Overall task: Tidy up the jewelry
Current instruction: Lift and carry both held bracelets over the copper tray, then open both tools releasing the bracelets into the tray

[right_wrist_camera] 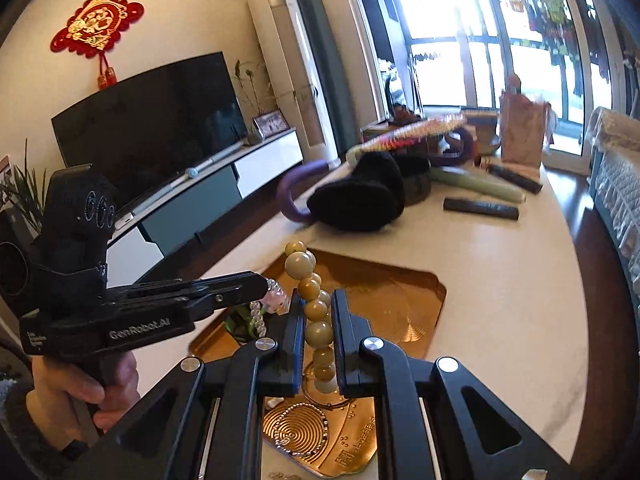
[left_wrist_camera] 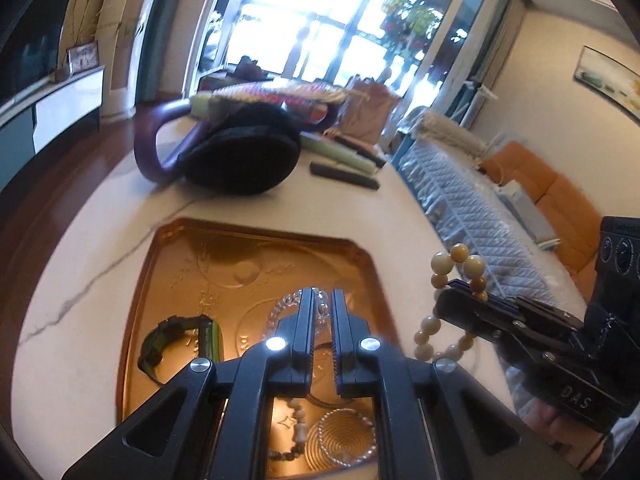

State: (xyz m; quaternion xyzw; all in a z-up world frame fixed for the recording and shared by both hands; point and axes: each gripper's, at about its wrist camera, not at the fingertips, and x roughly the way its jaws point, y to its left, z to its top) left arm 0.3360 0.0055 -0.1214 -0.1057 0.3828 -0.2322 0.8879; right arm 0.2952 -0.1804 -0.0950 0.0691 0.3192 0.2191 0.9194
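Grippers hover over the gold tray: left gripper pinching a clear bead bracelet, right gripper pinching a tan bead bracelet

Sunlit windows, dark television, cream wall, orange sofa
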